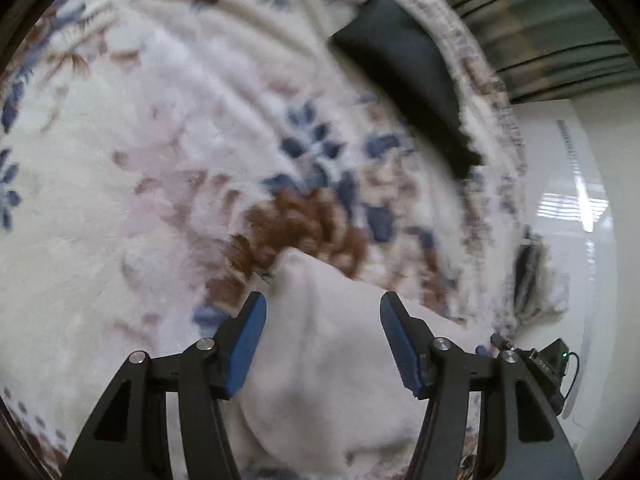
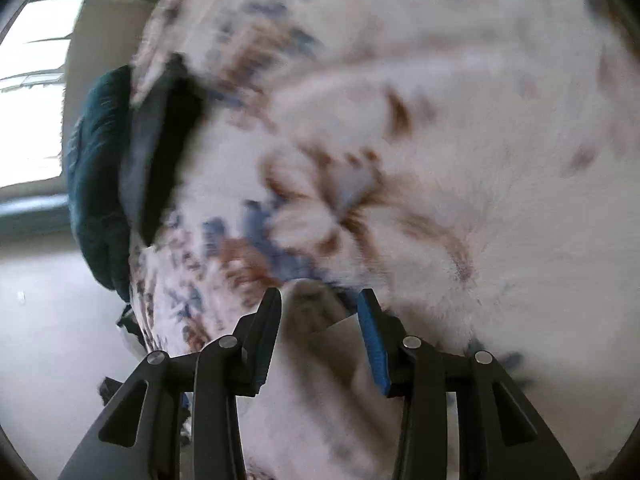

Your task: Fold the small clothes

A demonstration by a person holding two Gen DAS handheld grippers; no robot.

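Note:
A white garment (image 1: pixel 332 360) lies on a fluffy floral blanket (image 1: pixel 160 160), its corner pointing away from me. My left gripper (image 1: pixel 323 308) is open, its blue-padded fingers (image 1: pixel 248 344) straddling the cloth above its near part. In the right wrist view the same white garment (image 2: pixel 320 360) runs between the open jaws of my right gripper (image 2: pixel 320 304), with a corner of it near the fingertips; the view is blurred. A folded dark garment (image 1: pixel 408 80) lies at the blanket's far right edge; it also shows in the right wrist view (image 2: pixel 160 148).
The blanket's edge drops to a pale glossy floor (image 1: pixel 568 208) on the right. A small black device with a cable (image 1: pixel 548 364) sits on the floor. A teal cushion (image 2: pixel 100 168) lies beside the dark garment. Striped curtains (image 1: pixel 540 20) hang beyond.

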